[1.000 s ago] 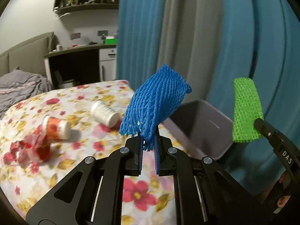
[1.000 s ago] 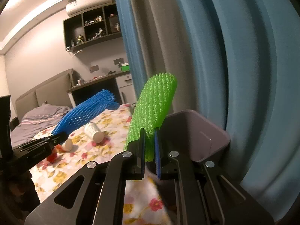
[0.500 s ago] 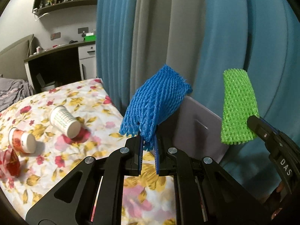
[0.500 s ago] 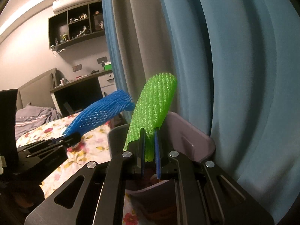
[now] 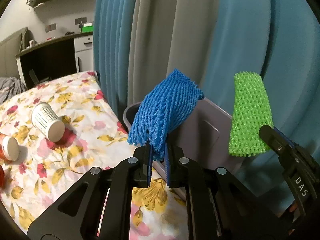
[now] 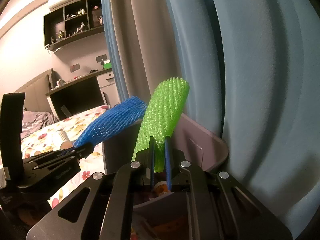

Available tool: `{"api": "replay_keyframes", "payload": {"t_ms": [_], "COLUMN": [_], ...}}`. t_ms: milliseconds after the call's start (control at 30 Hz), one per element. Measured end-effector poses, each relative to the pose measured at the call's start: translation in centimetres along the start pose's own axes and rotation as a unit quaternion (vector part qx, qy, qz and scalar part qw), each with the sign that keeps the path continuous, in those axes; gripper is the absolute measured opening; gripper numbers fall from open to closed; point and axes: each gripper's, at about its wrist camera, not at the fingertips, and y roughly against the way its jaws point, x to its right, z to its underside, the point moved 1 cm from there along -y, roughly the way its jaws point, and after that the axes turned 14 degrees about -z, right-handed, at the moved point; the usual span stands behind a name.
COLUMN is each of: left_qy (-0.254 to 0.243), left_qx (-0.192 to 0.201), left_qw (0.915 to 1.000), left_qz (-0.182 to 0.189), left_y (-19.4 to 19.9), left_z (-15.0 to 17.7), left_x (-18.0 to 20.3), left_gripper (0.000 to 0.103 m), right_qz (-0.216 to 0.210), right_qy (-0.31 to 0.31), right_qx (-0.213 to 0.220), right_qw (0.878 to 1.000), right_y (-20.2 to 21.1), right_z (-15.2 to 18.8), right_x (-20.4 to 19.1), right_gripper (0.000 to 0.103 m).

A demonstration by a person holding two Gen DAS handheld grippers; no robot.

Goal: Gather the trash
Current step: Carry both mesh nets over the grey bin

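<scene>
— While both nets hang by the bin, what are your tools doing?

— With my left gripper (image 5: 158,152) I pinch the blue foam net (image 5: 166,112) by its frayed lower end, jaws nearly together on it. My right gripper (image 6: 160,156) is clamped the same way on the green foam net (image 6: 164,116), which stands up from the fingers.

— Where is the bin?

— At the corner of the bed, a grey bin (image 5: 208,128) tight against the blue curtain (image 5: 240,30). Its near rim meets the edge of the floral bedspread (image 5: 80,140). From the right wrist view I look over the rim; something orange and white lies inside, too hidden to name.

— Any room around it?

— Little behind, since the curtain folds touch the far wall of the bin. Both nets sit close together above the opening, blue to the left of green, apart from each other.

— Anything left on the bed?

— Two cups on their sides: a white paper cup (image 5: 48,124) and an orange cup (image 5: 9,148), well away from the bin.
</scene>
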Motion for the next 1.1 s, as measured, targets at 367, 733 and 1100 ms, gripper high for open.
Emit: {"api": "replay_keyframes", "payload": {"t_ms": [367, 733, 1100], "left_qy": [0.003, 0.013, 0.022], "left_qx": [-0.023, -0.04, -0.05], "left_qw": [0.9997, 0.9988, 0.9975], "left_qz": [0.008, 0.026, 0.045], "left_y": [-2.2, -3.8, -4.7], "left_z": [0.3, 0.6, 0.7], "left_x": [0.5, 0.8, 1.1], "left_gripper": [0.009, 0.009, 0.01], "right_qz": [0.002, -0.001, -0.005], "right_qy": [-0.002, -0.008, -0.011], "right_qx": [-0.016, -0.032, -0.04], "right_qw": [1.0, 0.999, 0.999], "right_y": [-1.6, -2.6, -3.1], "right_z": [0.1, 0.2, 0.4], "right_x": [0.6, 1.2, 1.7], "right_gripper": [0.01, 0.01, 0.01]}}
